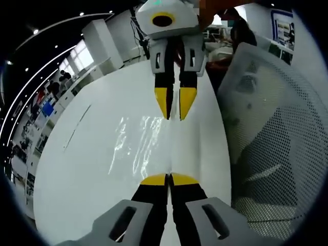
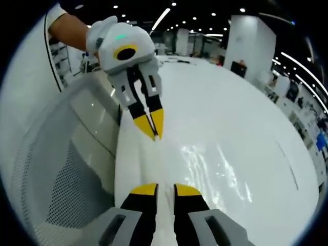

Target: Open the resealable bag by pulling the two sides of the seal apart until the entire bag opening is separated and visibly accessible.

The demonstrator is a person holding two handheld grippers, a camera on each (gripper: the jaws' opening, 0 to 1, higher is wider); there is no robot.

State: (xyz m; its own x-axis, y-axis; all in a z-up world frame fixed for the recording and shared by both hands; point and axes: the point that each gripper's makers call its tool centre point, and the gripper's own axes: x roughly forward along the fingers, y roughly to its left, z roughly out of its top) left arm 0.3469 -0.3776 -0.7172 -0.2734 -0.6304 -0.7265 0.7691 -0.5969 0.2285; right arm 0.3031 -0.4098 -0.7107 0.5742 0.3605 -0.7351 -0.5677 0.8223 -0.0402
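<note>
Clear bag (image 1: 138,146) lay flat on white bench (image 1: 92,169) between facing tools. Left tool (image 1: 168,179) pressed together on near edge; right tool (image 2: 165,190) slightly spread. Advice: pinch opposite seal lips, pull apart evenly.

You're working in bright, even overhead light: rows of ceiling lamps (image 2: 163,18) show as small spots and strips above the worktop (image 2: 246,123). That white surface is nearly blown out, and the clear bag (image 1: 138,143) on it reads mainly as streaky glare, so its edges are hard for you to trace. Shadows are faint, just soft grey beside the mesh chair back (image 1: 277,133). Straight lines bow strongly towards the edges of both views. The room beyond the worktop looks small and soft.
</note>
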